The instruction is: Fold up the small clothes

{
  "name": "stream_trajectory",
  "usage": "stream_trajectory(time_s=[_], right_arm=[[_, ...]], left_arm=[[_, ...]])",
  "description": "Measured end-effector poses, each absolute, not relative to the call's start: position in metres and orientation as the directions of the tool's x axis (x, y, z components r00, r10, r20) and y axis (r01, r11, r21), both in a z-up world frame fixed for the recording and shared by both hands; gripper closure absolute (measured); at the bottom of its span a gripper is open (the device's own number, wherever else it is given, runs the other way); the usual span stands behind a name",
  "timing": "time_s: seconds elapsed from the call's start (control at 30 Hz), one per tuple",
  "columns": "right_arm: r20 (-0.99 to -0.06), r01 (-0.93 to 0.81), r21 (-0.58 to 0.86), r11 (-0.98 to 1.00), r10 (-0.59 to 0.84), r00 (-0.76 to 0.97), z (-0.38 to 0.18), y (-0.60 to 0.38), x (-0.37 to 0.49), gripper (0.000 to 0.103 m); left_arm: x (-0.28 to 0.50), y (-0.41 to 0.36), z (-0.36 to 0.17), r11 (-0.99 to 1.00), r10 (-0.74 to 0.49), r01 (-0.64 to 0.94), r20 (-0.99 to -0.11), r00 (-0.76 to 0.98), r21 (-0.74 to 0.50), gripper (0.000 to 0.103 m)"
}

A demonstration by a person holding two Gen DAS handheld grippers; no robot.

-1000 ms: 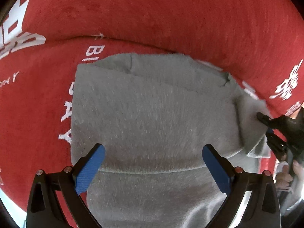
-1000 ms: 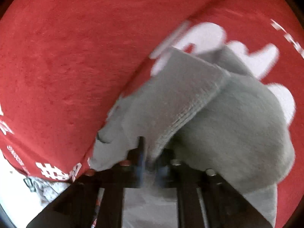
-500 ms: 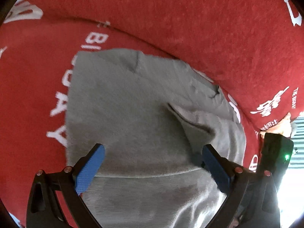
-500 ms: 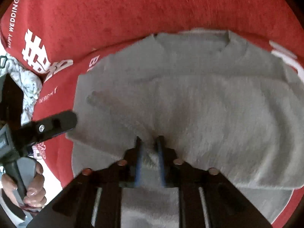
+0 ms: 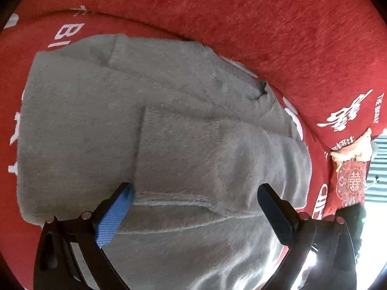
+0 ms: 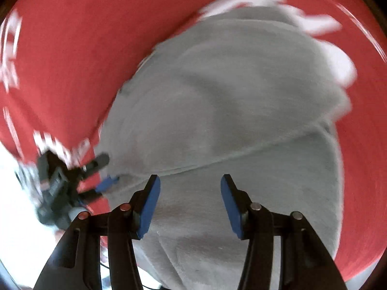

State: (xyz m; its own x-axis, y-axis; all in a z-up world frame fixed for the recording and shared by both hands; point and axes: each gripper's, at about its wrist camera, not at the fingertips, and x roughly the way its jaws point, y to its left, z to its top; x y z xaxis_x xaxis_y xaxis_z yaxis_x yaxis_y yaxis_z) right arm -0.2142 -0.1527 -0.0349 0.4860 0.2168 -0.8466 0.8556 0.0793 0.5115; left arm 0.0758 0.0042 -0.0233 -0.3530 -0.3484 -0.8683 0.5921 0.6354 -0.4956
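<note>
Left wrist view: one fuzzy grey knitted sweater (image 5: pixel 101 125) lies flat on a red plush cover with white lettering (image 5: pixel 278 29). One sleeve (image 5: pixel 193 154) is folded across the body, its ribbed cuff lying towards the left. A second ago that sleeve was still out at the right edge, pinched by the other tool. The left gripper (image 5: pixel 193 205) hangs over the sweater's near part, its two blue-padded jaws spread wide with nothing between the pads; they have just narrowed slightly. At far right sits a patterned red and cream cloth item (image 5: pixel 353 169), seen only in this view.

Right wrist view, motion-blurred: the same grey sweater (image 6: pixel 229 96) fills the middle, on the red cover (image 6: pixel 72 48). The right gripper (image 6: pixel 189 205) is about half open above the knit, holding nothing. Its jaws have just been opening; a second ago they were clamped on the sleeve. Only this view shows both tools: the left gripper (image 6: pixel 101 171) appears small at the near left edge of the sweater.

Counted: one sweater, two grippers, one red cover.
</note>
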Motion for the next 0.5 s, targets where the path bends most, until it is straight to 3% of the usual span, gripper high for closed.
stream_trajectory(time_s=[0.03,0.1,0.13,0.33,0.5], right_arm=[[-0.837,0.852,0.523,0.011,0.195,0.511,-0.038,-0.155,-0.231,0.047],[-0.831,0.846,0.528,-0.074,0.159,0.533,-0.044,-0.158,-0.249,0.047],[-0.829,0.842,0.53,-0.101,0.146,0.539,-0.046,-0.16,-0.256,0.047],[-0.801,0.773,0.57,-0.279,0.02,0.599,-0.054,-0.176,-0.287,0.046],[-0.792,0.752,0.585,-0.305,-0.015,0.61,-0.057,-0.193,-0.286,0.046]], left_arm=[[0.075,0.003,-0.021,0.643,-0.357,0.586,-0.869,-0.342,-0.494,0.019],[0.076,-0.001,-0.021,0.647,-0.362,0.57,-0.862,-0.355,-0.507,0.091],[0.077,-0.003,-0.021,0.647,-0.365,0.557,-0.853,-0.373,-0.521,0.096],[0.092,0.003,0.03,0.571,-0.498,0.598,-0.816,-0.292,-0.562,0.096],[0.098,0.015,0.016,0.594,-0.435,0.623,-0.855,-0.284,-0.509,0.096]])
